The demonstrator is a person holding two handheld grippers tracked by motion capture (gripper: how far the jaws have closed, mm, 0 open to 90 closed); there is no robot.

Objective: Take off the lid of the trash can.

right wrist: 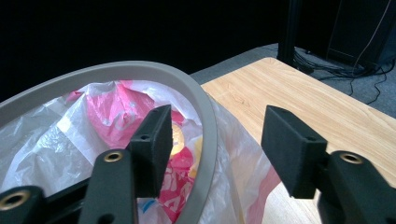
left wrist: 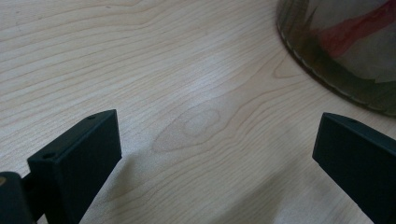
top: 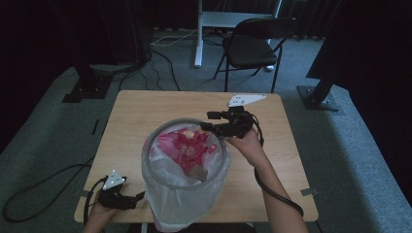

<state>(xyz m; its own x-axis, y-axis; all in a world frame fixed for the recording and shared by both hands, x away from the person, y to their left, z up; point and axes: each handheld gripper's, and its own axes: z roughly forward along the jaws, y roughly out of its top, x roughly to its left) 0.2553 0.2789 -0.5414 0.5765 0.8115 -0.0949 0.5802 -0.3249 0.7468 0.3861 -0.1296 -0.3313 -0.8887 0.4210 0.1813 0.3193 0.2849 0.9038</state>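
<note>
**A:** Two grippers on the go here. The right gripper (top: 212, 127) is hovering at the far right edge of the bin (top: 160, 206), a translucent one with a grey rim (right wrist: 140, 70) and a clear liner (top: 163, 162) that is spilling over the top. In the right gripper view its jaws are sitting about half open and straddling that rim, one inside the bin and one outside, with the liner draping over the rim between them. I can't see the pads actually pressing on anything yet.

**B:** And where's the bin sitting?

**A:** It's standing upright near the front middle of the wooden bench (top: 145, 104), closer to the person's edge. Inside, a pink and white plastic bag (top: 187, 145) is lying crumpled up in the liner, with something yellowish (right wrist: 176, 140) peeking out next to it.

**B:** What's the other hand doing?

**A:** The left gripper (top: 141, 195) is resting low at the front left corner of the bench, just left of the bin. Its jaws are standing wide apart with bare wood between them, and the bin's curved base (left wrist: 336, 60) is showing at the top right of the left gripper view.
</note>
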